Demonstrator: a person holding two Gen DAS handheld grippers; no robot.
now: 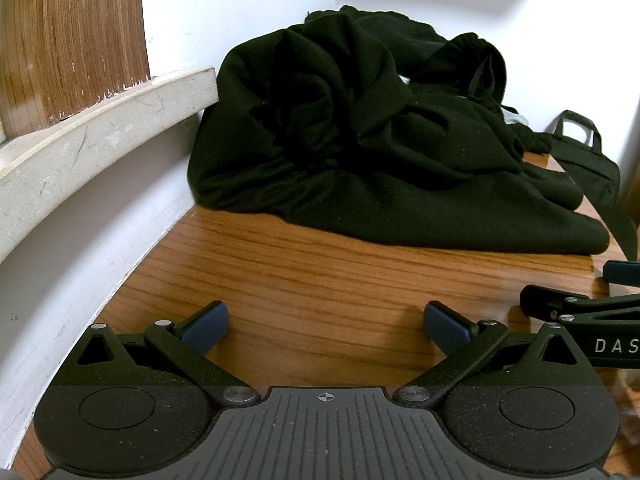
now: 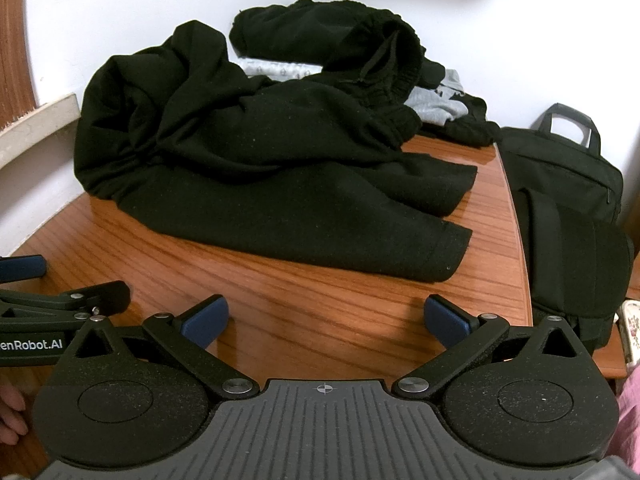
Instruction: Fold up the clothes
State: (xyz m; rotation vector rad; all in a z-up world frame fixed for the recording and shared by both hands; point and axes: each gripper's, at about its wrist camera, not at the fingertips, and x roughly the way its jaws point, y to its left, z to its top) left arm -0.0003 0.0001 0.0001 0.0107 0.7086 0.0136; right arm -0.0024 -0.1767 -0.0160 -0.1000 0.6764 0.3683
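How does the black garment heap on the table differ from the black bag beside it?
The crumpled black fabric garment heap lies loose on the wooden table; the black bag with grey handles stands upright, off the table's edge. The heap is soft and shapeless; the bag keeps a boxy form. Both are black.

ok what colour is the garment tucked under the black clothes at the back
Light grey with a faint small print; the grey garment shows best in the right wrist view, beneath the black clothes.
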